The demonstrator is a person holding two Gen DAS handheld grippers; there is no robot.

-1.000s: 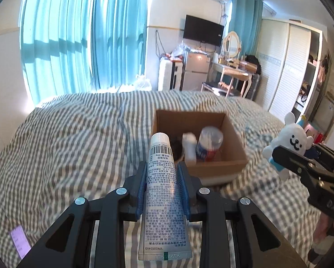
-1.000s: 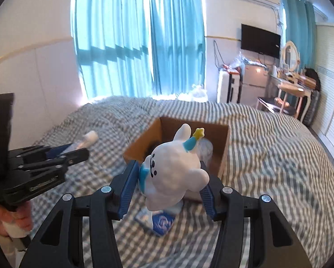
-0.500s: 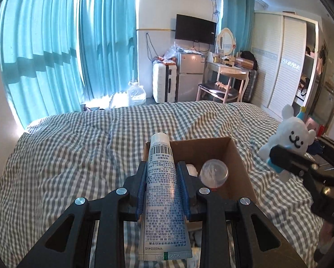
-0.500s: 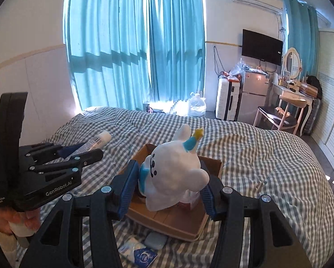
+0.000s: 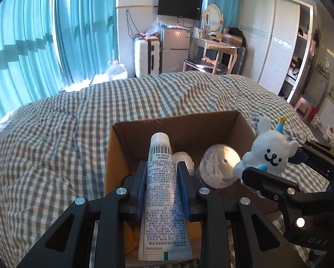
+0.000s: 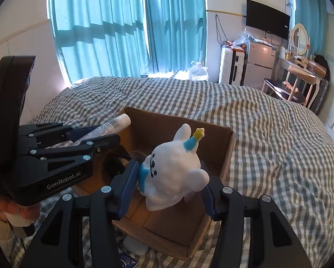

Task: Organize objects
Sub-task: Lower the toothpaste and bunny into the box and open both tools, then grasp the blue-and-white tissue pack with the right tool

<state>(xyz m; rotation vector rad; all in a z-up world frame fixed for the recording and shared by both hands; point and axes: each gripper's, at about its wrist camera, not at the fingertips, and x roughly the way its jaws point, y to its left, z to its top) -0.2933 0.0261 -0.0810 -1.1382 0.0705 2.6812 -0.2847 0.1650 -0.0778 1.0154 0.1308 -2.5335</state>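
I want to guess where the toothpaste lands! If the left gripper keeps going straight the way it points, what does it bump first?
Probably the inside of the cardboard box. The left gripper, shut on the toothpaste tube, aims into it, likely toward the far wall, though depth is unclear.

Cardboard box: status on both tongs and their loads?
Left tongs shut on tube. Right tongs shut on plush rabbit. Both over cardboard box; jar already inside.

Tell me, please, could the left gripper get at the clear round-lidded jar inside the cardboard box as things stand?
Probably not yet. The left gripper is shut on the toothpaste tube, so its jaws are taken. The jar sits uncovered in the cardboard box, but the plush toy in the right gripper crowds that side.
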